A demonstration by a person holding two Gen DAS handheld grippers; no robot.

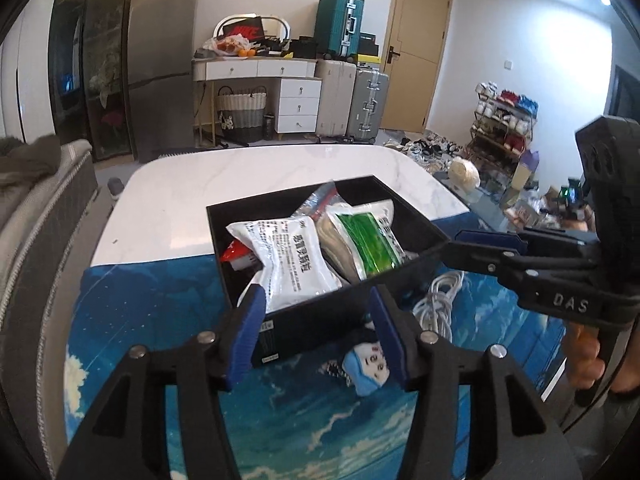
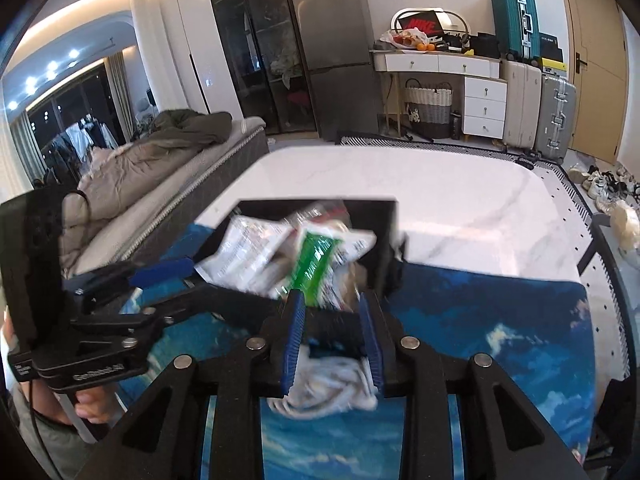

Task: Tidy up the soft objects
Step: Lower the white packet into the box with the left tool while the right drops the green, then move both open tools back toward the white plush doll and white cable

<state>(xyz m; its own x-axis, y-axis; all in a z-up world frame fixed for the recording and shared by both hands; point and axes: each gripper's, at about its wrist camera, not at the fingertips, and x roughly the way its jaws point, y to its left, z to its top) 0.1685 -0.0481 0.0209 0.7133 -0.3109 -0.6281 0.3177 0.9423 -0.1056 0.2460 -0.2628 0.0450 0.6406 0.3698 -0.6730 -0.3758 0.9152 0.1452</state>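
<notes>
Left gripper [image 1: 318, 320]: black frame, blue-padded fingers spread wide, holding nothing; its pads flank the near wall of the black rectangular box [image 1: 320, 322], touching or not cannot be told. A small blue-and-white plush toy [image 1: 370, 368] lies on the mat just beneath the right-hand pad.

Right gripper [image 2: 332, 336]: same build, fingers moderately parted, nothing clamped. Its tips sit at the box's near wall [image 2: 240, 296], above a coiled white cable [image 2: 328, 388]; this view is motion-blurred, so contact cannot be judged. Seen from the left wrist, its fingers reach the box's right corner.

Box contents: white printed soft pouch [image 1: 286, 264] leaning at the near-left; green-and-white soft packet [image 1: 370, 246] at the right; a clear plastic bag [image 1: 316, 202] behind; a red-and-white packet [image 1: 236, 256] at the left wall.

Support: blue sky-print mat [image 1: 160, 320] over the near part of a white marble-pattern table [image 1: 248, 180]; the box straddles the mat's far edge.

Open room: bare marble beyond and left of the box; bare mat to the left in the left wrist view, and to the right in the right wrist view.
</notes>
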